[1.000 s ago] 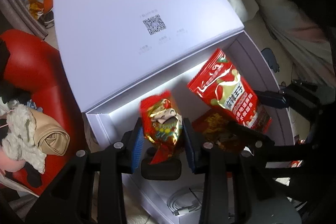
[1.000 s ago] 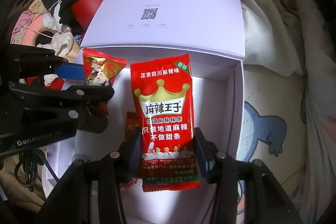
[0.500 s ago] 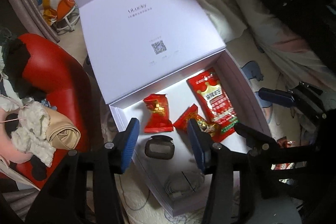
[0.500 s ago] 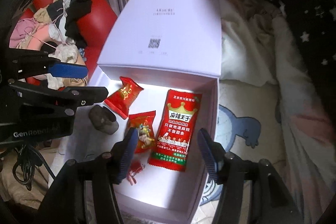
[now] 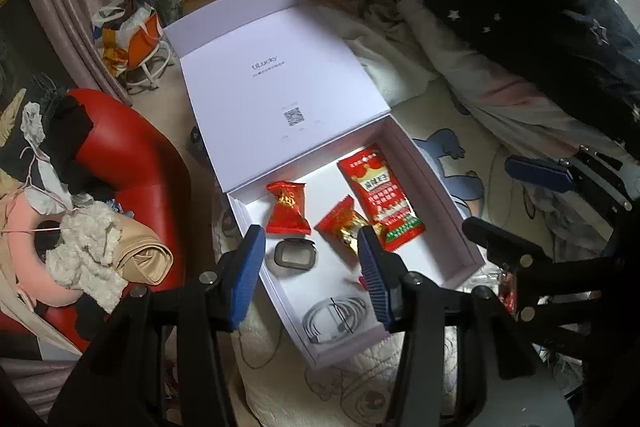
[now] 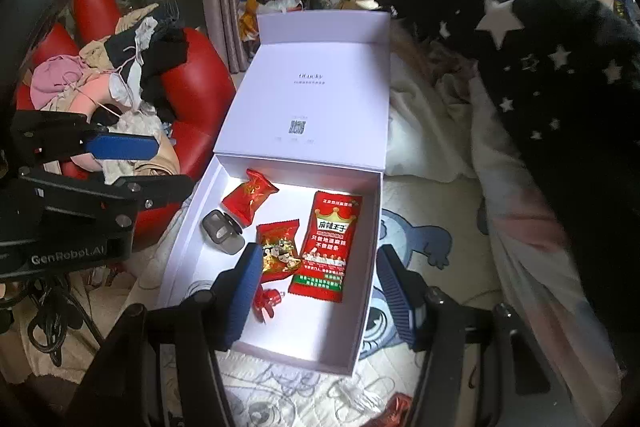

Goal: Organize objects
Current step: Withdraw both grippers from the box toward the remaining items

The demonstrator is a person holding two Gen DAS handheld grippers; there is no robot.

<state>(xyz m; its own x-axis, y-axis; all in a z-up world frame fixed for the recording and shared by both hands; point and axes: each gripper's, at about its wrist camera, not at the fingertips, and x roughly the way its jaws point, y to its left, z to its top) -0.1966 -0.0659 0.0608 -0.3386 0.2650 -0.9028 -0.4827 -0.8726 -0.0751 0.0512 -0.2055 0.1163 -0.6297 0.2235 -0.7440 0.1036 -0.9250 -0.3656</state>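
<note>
A white box lies on the bed with its lid flipped back. Inside lie a long red snack packet, a small red packet, a red-gold packet, a dark grey case and a coiled white cable. My left gripper hangs open above the box's near end, holding nothing. My right gripper is open too, above the long packet and the red-gold packet. A small red clip lies near the box's front.
A red chair piled with clothes stands left of the box. A black star-patterned blanket covers the bed on the right. The sheet's blue cartoon print shows beside the box. A loose red wrapper lies on the bed in front.
Both grippers let go of their packets, which now lie in the box. Both then rose and drew back, with jaws wider apart.
</note>
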